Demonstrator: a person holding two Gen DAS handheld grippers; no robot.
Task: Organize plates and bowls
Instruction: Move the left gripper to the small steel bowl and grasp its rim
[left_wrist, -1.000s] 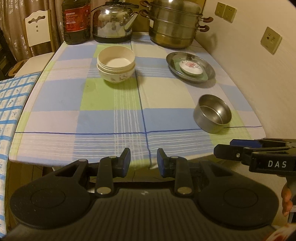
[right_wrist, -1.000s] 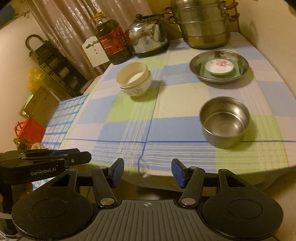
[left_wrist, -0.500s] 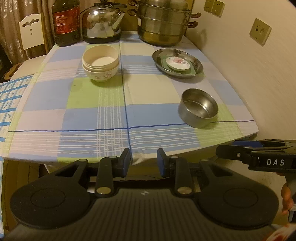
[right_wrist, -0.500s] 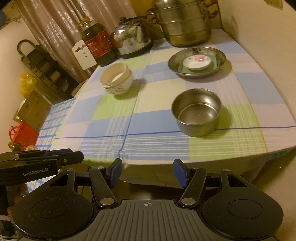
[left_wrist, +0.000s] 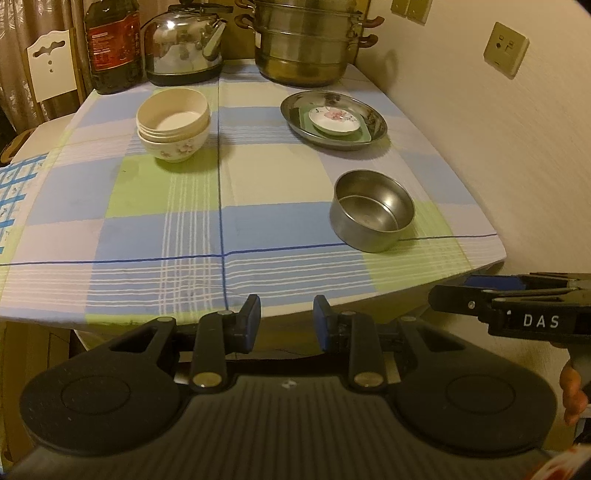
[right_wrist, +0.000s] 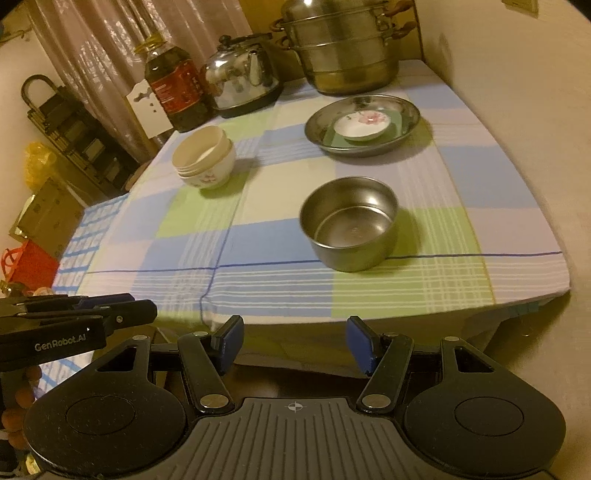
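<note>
A stack of cream bowls (left_wrist: 173, 123) (right_wrist: 204, 158) stands on the checked tablecloth at the back left. A steel plate (left_wrist: 333, 120) (right_wrist: 364, 124) at the back right holds a green dish and a small white flowered saucer (left_wrist: 334, 119) (right_wrist: 362, 124). A steel bowl (left_wrist: 372, 209) (right_wrist: 349, 227) stands alone at the front right. My left gripper (left_wrist: 286, 317) is open and empty, off the table's front edge. My right gripper (right_wrist: 293, 341) is open and empty, also short of the front edge, facing the steel bowl.
An oil bottle (left_wrist: 112, 44), a steel kettle (left_wrist: 184, 46) and a stacked steamer pot (left_wrist: 304, 38) line the table's back edge. A wall with sockets (left_wrist: 506, 50) runs along the right. A white chair (left_wrist: 50, 70) and a second cloth-covered table (left_wrist: 14, 192) stand left.
Both grippers have shifted in front of the table, so the view swung and the dishes look nearer now. Nothing on the table has moved. Both grippers stay open and empty.
</note>
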